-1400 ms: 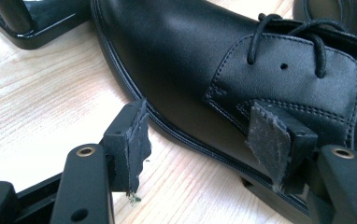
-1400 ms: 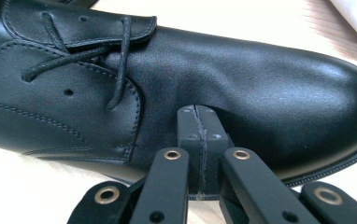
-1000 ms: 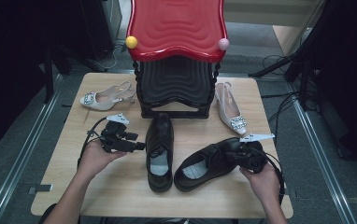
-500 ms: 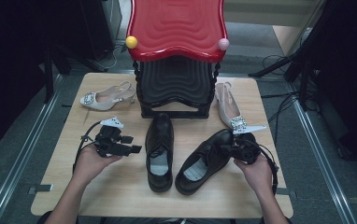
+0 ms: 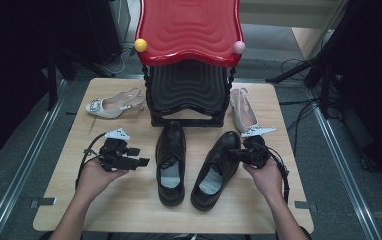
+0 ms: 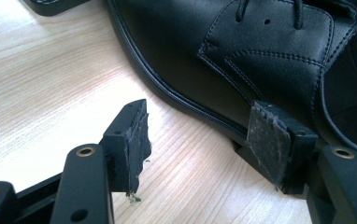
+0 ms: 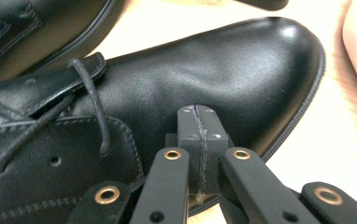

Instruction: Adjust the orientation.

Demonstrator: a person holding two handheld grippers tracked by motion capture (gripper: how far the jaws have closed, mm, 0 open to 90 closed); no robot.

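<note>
Two black lace-up shoes (image 5: 171, 162) (image 5: 217, 169) side by side, upright.

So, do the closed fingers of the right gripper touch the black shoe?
Cannot tell. In the right gripper view the shut right gripper overlaps the right black shoe, but no contact line or gap shows.

We have bare bench (image 5: 129, 200) along the near edge and at both front corners. The two black shoes, the left shoe (image 5: 171, 162) and the right shoe (image 5: 216, 170), fill the middle, with a narrow gap between them. The red stool (image 5: 189, 60) blocks the back centre, with a pale heeled shoe (image 5: 111, 105) on its left and another heeled shoe (image 5: 243, 110) on its right.
</note>
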